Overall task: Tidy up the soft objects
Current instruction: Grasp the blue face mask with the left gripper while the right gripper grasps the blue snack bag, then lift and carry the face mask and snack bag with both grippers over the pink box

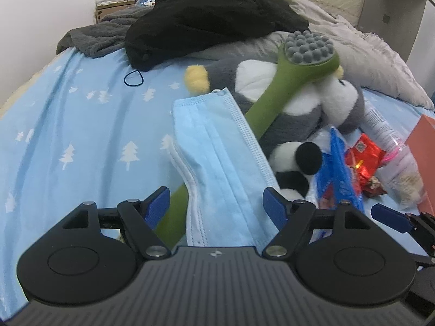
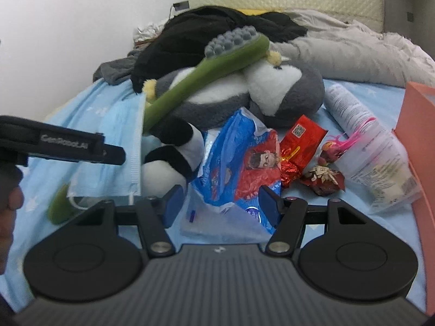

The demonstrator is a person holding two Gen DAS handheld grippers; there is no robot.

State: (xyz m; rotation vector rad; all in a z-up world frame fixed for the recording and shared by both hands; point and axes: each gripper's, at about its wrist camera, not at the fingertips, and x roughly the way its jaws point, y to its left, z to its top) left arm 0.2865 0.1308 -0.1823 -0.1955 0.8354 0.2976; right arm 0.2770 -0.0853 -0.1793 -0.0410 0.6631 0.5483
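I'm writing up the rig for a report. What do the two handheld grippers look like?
Both look alike. The left gripper and right gripper each have a ribbed dark grey body, two round black discs, black linkage arms with silver pivot pins, a small white logo, and blue ribbed finger pads. The right wrist view shows white lettering on the left gripper's black side.

Both wrist cameras looked steeply down past each tool, close over the bed [image 1: 68, 125]; both caught the penguin plush [image 2: 285, 92] ahead.
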